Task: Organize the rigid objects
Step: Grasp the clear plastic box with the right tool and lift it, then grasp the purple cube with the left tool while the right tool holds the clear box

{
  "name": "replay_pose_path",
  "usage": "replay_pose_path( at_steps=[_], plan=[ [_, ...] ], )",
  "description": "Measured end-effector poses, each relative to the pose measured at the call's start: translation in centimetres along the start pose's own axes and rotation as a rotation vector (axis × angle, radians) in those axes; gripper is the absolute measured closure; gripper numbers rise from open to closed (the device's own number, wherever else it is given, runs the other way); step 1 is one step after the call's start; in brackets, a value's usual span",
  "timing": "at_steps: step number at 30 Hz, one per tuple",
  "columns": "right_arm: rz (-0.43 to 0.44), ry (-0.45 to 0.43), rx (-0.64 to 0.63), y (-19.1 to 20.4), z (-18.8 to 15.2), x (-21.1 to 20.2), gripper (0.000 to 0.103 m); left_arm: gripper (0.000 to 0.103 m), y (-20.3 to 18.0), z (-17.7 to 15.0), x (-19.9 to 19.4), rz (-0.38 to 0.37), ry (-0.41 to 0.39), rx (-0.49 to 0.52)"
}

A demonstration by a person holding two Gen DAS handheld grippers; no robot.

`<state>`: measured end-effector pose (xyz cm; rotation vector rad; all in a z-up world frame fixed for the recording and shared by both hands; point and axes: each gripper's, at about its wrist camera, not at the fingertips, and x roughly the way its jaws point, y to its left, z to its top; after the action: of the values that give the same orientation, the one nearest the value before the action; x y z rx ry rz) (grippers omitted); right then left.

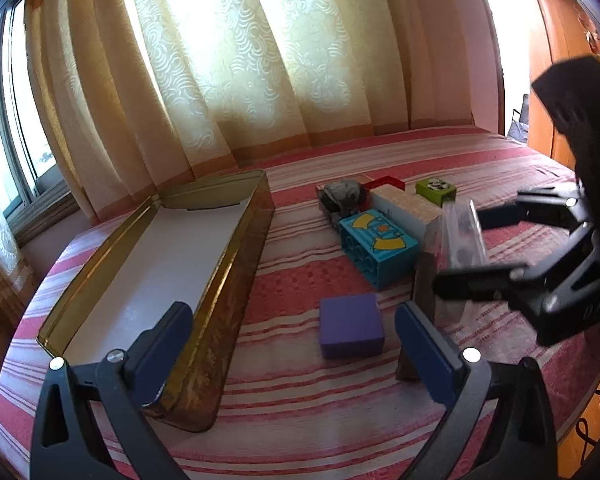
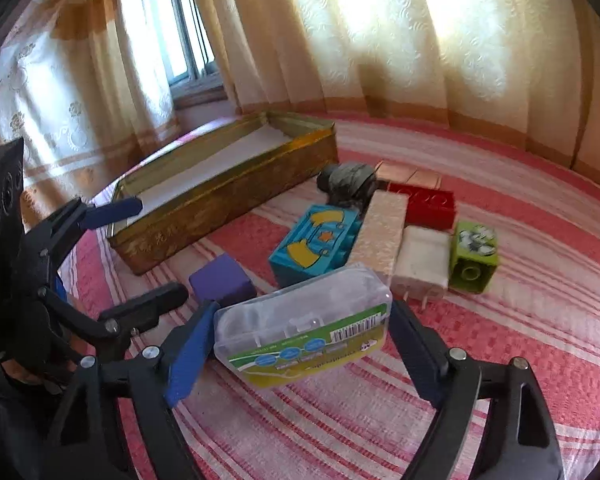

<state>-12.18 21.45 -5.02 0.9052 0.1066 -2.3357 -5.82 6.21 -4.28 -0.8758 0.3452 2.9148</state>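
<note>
The right gripper (image 2: 300, 344) clamps the clear plastic case (image 2: 304, 332) by its ends above the bedspread (image 2: 500, 340), near the purple block (image 2: 222, 280), right of the empty gold tin (image 2: 220, 200); the left gripper (image 1: 296, 344) hangs open, and a thin pinch could let the case twist free.

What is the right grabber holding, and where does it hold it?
The right gripper holds the clear plastic case by its two short ends, one pad on each, lifted off the striped bedspread. The left gripper holds nothing.

Blown-out backlight through curtains (image 1: 228, 60), fisheye-warped edges.
</note>
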Motion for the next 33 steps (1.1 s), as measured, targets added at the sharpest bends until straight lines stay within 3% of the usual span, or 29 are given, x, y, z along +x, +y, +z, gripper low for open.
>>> replay_pose_path(
  at_steps=[8, 11, 16, 24, 26, 33],
  plan=[
    [-0.083, -0.144, 0.066, -1.0, -0.3, -2.9, 0.017, 0.008, -1.9, 0.7, 1.0, -0.052, 0.019, 0.054],
    [-0.09, -0.157, 0.076, -1.2, -0.3, -3.1, 0.017, 0.02, -1.9, 1.1, 2.1, -0.066, 0.066, 0.044],
    [-0.093, -0.166, 0.07, -1.1, -0.4, -3.4, 0.017, 0.05, -1.6, 1.0, 3.4, -0.105, 0.141, 0.01],
    [-0.097, -0.159, 0.098, -1.5, -0.6, -3.3, 0.017, 0.054, -2.7, 1.1, 3.9, -0.131, 0.193, 0.059],
    [-0.101, -0.163, 0.096, -1.5, -0.6, -3.4, 0.017, 0.063, -2.3, 1.0, 4.1, -0.148, 0.208, 0.031],
    [-0.152, -0.195, 0.079, -0.9, -0.6, -4.1, 0.017, 0.063, -1.4, 1.0, 3.4, -0.141, 0.155, -0.024]
  ],
)
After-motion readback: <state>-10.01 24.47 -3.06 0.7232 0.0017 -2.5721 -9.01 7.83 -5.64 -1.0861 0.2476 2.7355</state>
